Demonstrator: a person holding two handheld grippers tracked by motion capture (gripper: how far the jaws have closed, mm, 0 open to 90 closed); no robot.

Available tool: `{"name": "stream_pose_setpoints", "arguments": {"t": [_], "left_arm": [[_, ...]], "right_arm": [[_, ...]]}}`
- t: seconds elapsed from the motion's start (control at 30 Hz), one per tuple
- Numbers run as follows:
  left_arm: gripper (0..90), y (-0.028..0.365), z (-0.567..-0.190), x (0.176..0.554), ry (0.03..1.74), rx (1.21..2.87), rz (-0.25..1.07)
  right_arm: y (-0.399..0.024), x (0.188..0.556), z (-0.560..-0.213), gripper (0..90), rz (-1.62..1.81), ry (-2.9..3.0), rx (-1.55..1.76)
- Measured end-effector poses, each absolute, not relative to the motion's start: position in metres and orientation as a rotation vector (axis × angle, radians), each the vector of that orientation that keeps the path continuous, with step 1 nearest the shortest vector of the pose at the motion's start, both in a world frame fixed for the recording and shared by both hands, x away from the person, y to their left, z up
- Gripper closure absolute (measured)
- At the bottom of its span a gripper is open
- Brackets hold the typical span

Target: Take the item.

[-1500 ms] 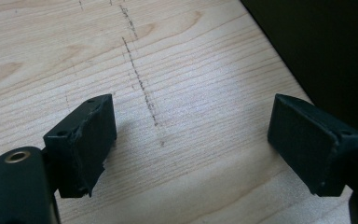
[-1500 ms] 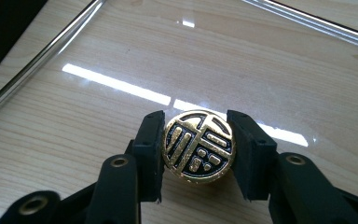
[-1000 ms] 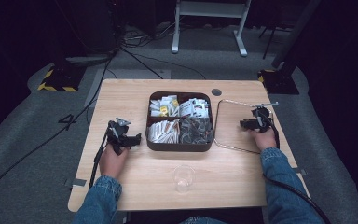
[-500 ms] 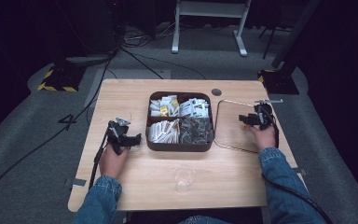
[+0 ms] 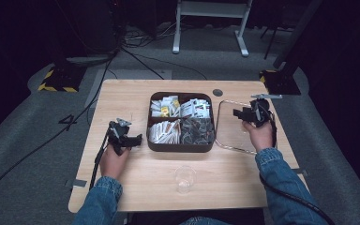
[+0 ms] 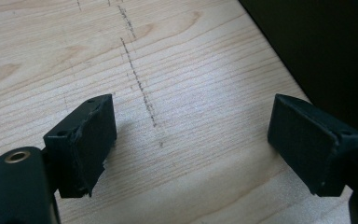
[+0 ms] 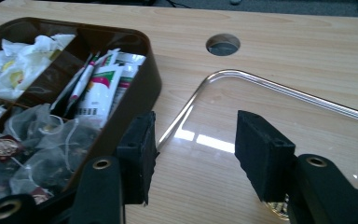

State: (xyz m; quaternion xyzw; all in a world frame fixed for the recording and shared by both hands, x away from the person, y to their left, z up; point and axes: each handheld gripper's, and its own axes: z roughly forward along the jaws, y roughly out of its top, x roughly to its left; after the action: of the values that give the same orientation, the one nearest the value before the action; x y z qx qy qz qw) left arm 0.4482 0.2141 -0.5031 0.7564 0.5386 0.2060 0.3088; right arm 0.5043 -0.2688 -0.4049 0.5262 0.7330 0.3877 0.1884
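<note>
**Lid off, packets untouched.** We held the right tongs [image 5: 242, 113] open and empty over the clear lid [image 5: 236, 125] lying beside the open box [image 5: 180, 146]; the left tongs [image 5: 136, 139], spread wide, gripped nothing; sachets [image 5: 194, 108] remained inside, the cup [image 5: 185, 177] empty.

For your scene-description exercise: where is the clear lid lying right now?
In the high view the clear lid lies flat on the table's right side, beside the dark compartment box, under the right gripper.
</note>
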Motion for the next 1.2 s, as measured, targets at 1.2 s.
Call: {"name": "stream_pose_setpoints", "arguments": {"t": [1.2], "left_arm": [[15.9, 0.213, -0.503, 0.447, 1.417, 1.996, 0.538]], "right_arm": [[-0.163, 0.468, -0.41, 42.2, 1.174, 2.416, 1.177]]}}
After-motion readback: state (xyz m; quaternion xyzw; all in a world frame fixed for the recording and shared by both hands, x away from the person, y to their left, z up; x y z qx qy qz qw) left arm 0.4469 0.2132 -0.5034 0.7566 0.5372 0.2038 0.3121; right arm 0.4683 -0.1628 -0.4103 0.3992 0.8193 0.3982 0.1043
